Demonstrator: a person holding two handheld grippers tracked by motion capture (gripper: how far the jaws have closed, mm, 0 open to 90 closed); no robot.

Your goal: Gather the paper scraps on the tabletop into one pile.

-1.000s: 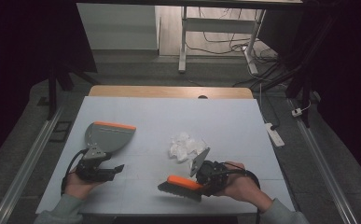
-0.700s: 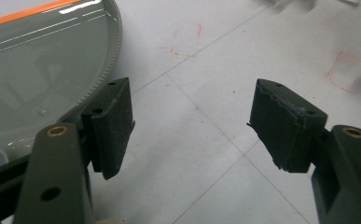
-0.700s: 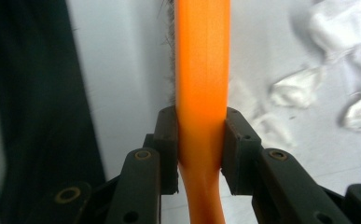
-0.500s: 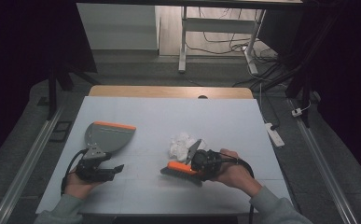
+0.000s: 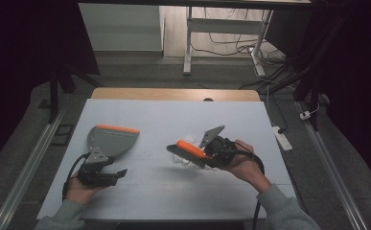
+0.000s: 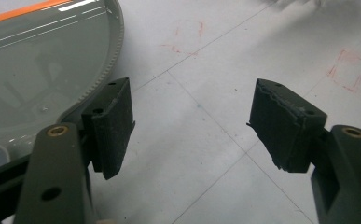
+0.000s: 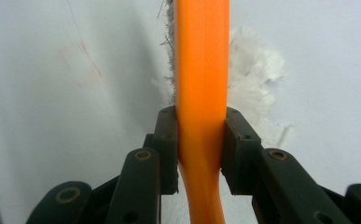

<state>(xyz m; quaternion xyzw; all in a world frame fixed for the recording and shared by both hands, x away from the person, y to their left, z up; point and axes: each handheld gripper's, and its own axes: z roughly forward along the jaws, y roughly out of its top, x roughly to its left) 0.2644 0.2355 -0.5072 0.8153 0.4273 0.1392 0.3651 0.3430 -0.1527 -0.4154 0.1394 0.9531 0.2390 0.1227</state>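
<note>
- The right hand-held gripper [image 5: 207,154], pinching the orange-backed brush [image 5: 189,149], has moved from 6 o'clock onto the white paper scraps [image 7: 257,74] at the tabletop [image 5: 173,120] centre.
- Sweeping toward the grey dustpan [image 5: 110,140] at 9 o'clock probably begins.
- The left hand-held gripper [image 6: 192,126] rests spread beside it.

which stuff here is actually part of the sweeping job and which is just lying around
In the job:
- orange-backed brush, clamped in the right gripper
- white scraps beside the bristles
- grey dustpan, next to the open left gripper

Lying about:
- white power strip on the floor to the right of the table
- cables under the far desk
</note>
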